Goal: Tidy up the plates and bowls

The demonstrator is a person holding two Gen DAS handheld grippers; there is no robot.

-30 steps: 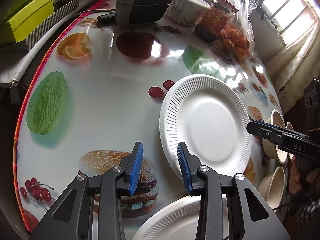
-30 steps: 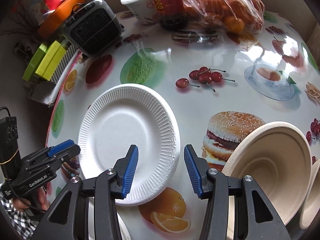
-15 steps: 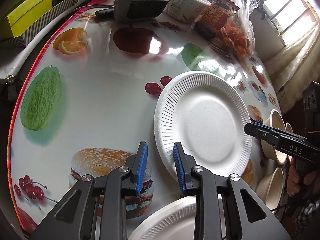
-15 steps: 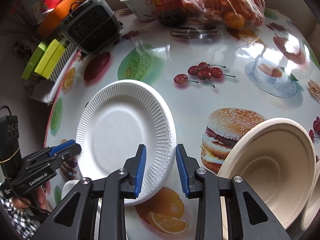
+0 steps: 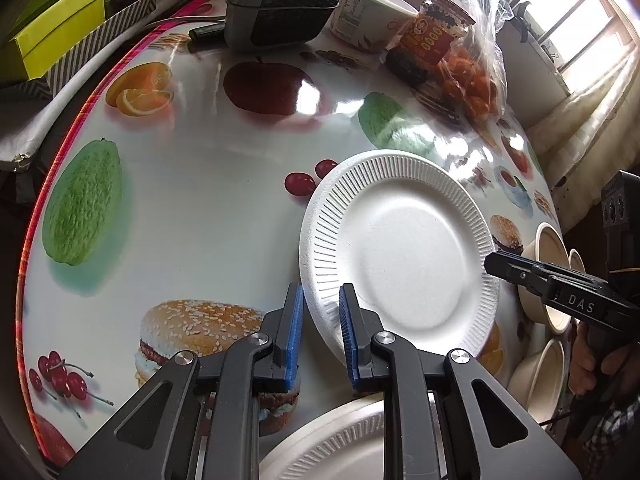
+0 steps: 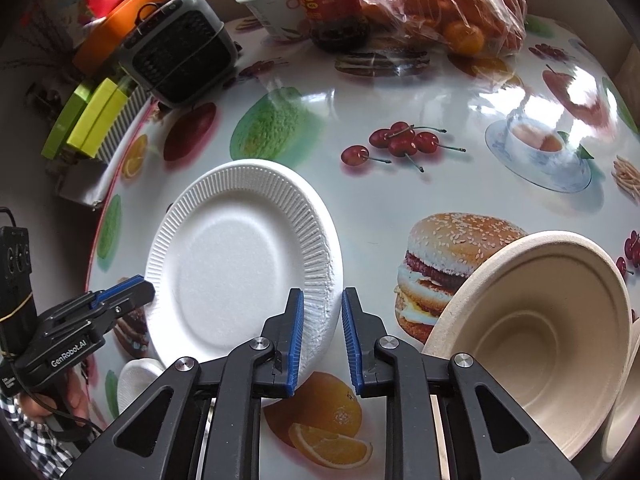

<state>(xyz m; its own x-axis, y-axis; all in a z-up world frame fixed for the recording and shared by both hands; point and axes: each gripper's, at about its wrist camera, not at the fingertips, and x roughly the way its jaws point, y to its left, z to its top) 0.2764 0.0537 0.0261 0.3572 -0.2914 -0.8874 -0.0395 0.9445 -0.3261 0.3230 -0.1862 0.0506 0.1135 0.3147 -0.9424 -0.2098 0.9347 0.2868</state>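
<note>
The white paper plate [image 5: 400,256] lies on the fruit-printed table [image 5: 208,184], and we see nothing on it; our left gripper [image 5: 320,340] straddles its ribbed rim on one side and our right gripper [image 6: 322,340] straddles the rim on the other, both pairs of jaws closing with the rim between the blue pads, a gap showing beside each, so neither yet pinches it. A second white plate [image 5: 340,444] sits just under the left gripper, bare as far as we see; a tan bowl [image 6: 536,320], empty, stands tilted just right of the right gripper, with more bowls [image 5: 548,280] beyond the plate's far edge. At the back stand a small grey heater [image 6: 180,56], a white tub [image 6: 276,4], a red-labelled jar [image 6: 332,0] and a plastic bag of oranges [image 6: 452,4], all well apart from the plate.
</note>
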